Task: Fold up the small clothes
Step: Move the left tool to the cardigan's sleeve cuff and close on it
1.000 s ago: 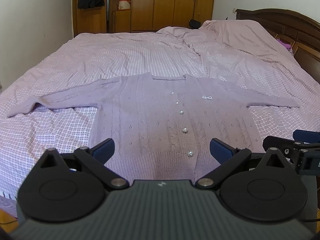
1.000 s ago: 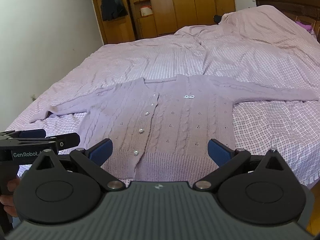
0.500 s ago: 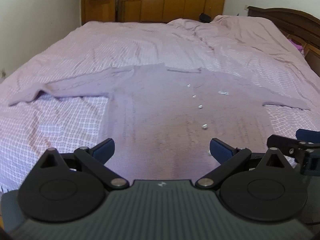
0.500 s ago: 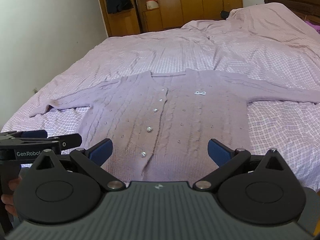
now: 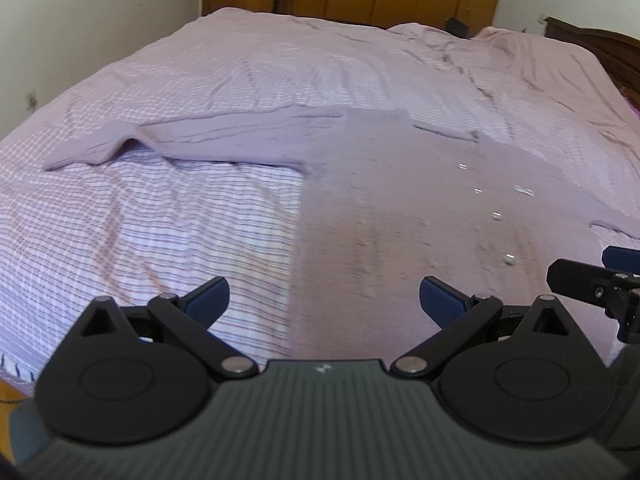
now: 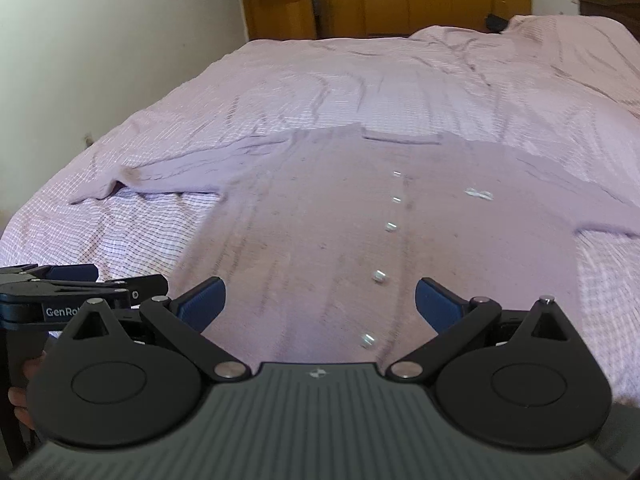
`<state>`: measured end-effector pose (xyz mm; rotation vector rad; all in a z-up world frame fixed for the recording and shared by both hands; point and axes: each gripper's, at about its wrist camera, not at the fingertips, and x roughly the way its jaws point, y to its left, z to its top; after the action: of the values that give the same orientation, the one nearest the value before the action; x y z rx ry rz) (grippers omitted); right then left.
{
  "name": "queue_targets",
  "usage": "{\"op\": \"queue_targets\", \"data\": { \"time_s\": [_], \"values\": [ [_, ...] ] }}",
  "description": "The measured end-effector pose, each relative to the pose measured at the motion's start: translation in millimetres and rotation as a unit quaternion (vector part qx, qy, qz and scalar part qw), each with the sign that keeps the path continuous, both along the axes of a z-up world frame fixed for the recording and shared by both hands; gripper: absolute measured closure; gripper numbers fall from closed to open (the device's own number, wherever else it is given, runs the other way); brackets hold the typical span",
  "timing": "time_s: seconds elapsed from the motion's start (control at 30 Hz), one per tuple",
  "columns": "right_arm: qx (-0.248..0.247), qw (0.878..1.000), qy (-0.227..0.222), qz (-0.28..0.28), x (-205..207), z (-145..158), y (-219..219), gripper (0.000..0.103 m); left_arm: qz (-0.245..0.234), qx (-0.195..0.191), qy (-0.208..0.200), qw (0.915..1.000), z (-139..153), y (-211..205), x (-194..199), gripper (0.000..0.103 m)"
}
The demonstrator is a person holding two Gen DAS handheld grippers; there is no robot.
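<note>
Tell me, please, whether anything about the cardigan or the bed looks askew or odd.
Little stands out. The cardigan lies flat, buttoned, sleeves spread. Only the cuff of the sleeve on the view's left is rumpled and humped rather than flat. The bedspread is creased further back. Both grippers, left and right, are open and hold nothing.

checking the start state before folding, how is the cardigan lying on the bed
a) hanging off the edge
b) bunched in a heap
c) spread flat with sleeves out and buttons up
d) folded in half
c: the cardigan lies flat on the bed, its button row up and both sleeves stretched sideways.
</note>
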<state>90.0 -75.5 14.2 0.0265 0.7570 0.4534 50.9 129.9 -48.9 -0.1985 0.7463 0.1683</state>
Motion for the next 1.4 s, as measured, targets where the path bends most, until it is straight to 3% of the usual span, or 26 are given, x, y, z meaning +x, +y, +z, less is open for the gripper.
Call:
{"op": "queue_targets", "data": {
  "time_s": [0.57,0.7,0.9,1.03,1.2,1.27,1.4],
  "values": [
    [-0.009,0.992,0.009,0.126,58.7,-16.7,160.4,0.000,0.090,0.004,0.026,0.9956,-21.2,134.6,10.1,0.000],
    [-0.006,0.989,0.005,0.149,71.9,-19.6,193.1,0.000,0.127,-0.023,0.021,0.9914,-25.3,174.2,11.7,0.000],
    [0.002,0.986,0.005,0.166,96.9,-21.9,228.8,0.000,0.135,-0.044,-0.008,0.9898,-24.4,235.9,28.7,0.000],
    [0.005,0.984,0.010,0.179,109.7,-26.2,245.4,0.000,0.154,-0.109,-0.031,0.9817,-24.9,291.7,45.7,0.000],
    [0.020,0.982,0.017,0.188,123.8,-27.0,264.0,0.000,0.170,-0.072,-0.024,0.9824,-35.4,339.3,79.4,0.000],
    [0.023,0.981,0.016,0.192,128.2,-27.8,270.6,0.000,0.175,-0.094,-0.007,0.9800,-50.1,359.7,91.5,0.001],
    [0.025,0.980,0.004,0.200,128.0,-23.7,273.9,0.000,0.161,-0.124,-0.015,0.9791,-56.2,382.1,97.9,0.002]
  ]
}}
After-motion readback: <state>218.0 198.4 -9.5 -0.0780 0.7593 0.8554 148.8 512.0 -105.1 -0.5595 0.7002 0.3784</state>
